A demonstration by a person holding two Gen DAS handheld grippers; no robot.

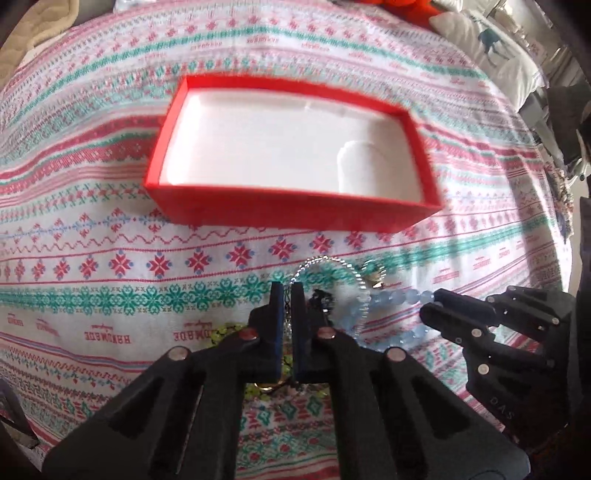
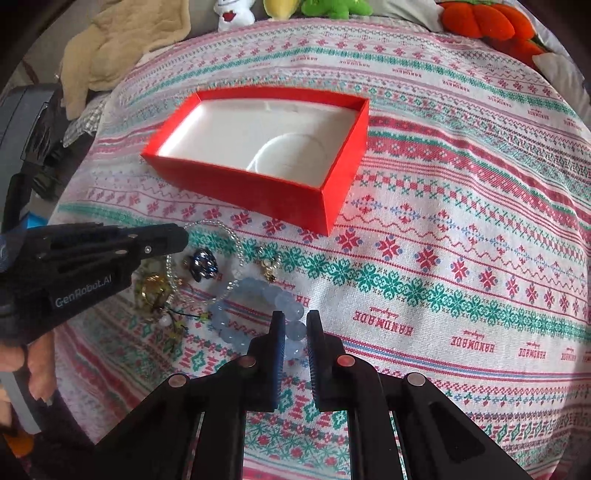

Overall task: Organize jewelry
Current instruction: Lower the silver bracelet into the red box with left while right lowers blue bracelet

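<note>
An open red box [image 1: 295, 210] with a white lining sits on the patterned cloth; it also shows in the right wrist view [image 2: 266, 192]. Below it lies a jewelry pile: a clear-bead bracelet [image 1: 325, 264] [image 2: 236, 240], a blue-bead bracelet [image 1: 402, 297] [image 2: 258, 291], a dark ring [image 2: 202, 263], a gold earring [image 2: 266, 266] and yellow-green pieces [image 2: 153, 291]. My left gripper [image 1: 287, 291] is shut on the clear-bead bracelet's strand. My right gripper [image 2: 294, 321] is shut on the blue-bead bracelet, with beads between the jaws.
The patterned tablecloth [image 2: 443, 258] covers the surface. Stuffed toys [image 2: 480, 22] and a beige cloth [image 2: 122, 44] lie at the far edge. Pillows [image 1: 491, 48] are at the far right of the left wrist view.
</note>
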